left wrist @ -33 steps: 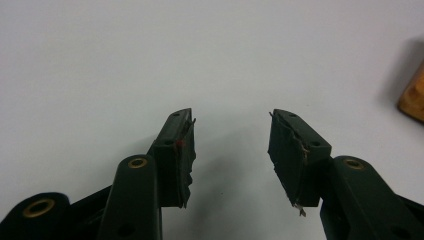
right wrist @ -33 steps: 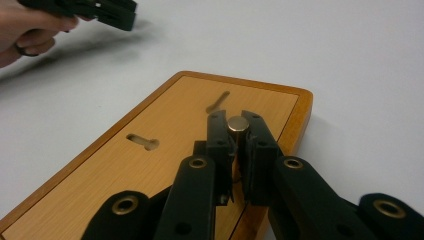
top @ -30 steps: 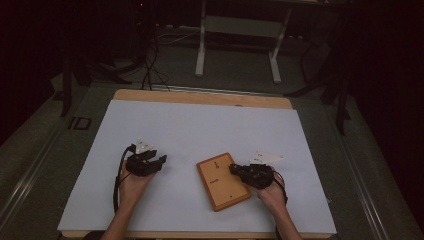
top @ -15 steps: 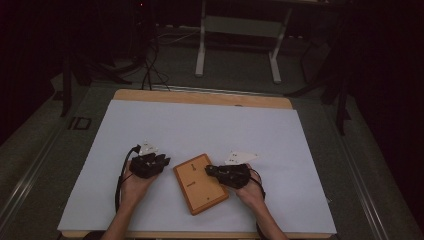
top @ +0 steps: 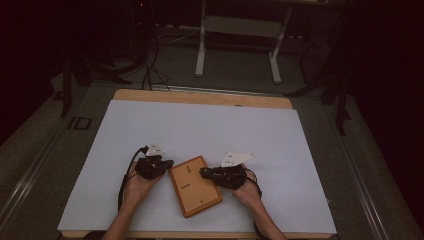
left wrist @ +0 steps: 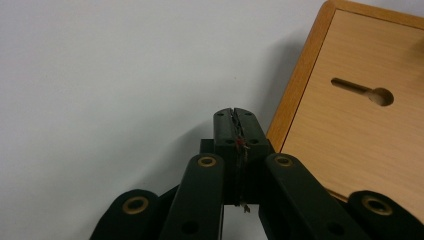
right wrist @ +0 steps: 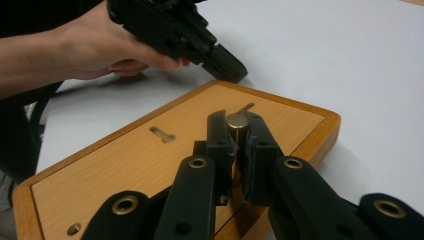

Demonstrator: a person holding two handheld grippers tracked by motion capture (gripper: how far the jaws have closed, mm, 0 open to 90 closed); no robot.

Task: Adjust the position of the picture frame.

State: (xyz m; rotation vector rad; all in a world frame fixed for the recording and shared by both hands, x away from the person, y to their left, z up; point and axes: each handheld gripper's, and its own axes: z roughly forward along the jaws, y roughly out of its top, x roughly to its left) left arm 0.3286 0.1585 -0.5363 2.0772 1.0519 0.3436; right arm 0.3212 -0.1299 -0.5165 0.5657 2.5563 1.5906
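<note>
Nearest you, your forearms enter over the near edge of the table (top: 210,97), whose wooden rim shows at the far side beyond a smooth, matte white sheet (top: 200,130) that covers almost the whole top. On that sheet, just ahead of your hands, lies a flat rectangular wooden board (top: 195,186) with a raised, darker rounded border and a paler inset panel; it sits turned at an angle, between your two tools. The panel carries keyhole-shaped slots (left wrist: 363,91) and a small brass-coloured peg (right wrist: 237,121) standing upright. Your right gripper (top: 205,173) reaches onto the board from its right side, and its black jaws are clamped on that peg. Your left gripper (top: 169,163) rests just beside the board's left edge; its jaws have just been closing and now meet with nothing between them, tips over bare sheet. Each tool is black, hinged with brass-coloured pivots, and carries a pale three-cornered plate on top. Beyond the table, a grey floor holds loose dark cables (top: 150,65) at the left and the white metal legs of a stand (top: 237,42) at the centre; the rest of the room is dark.
</note>
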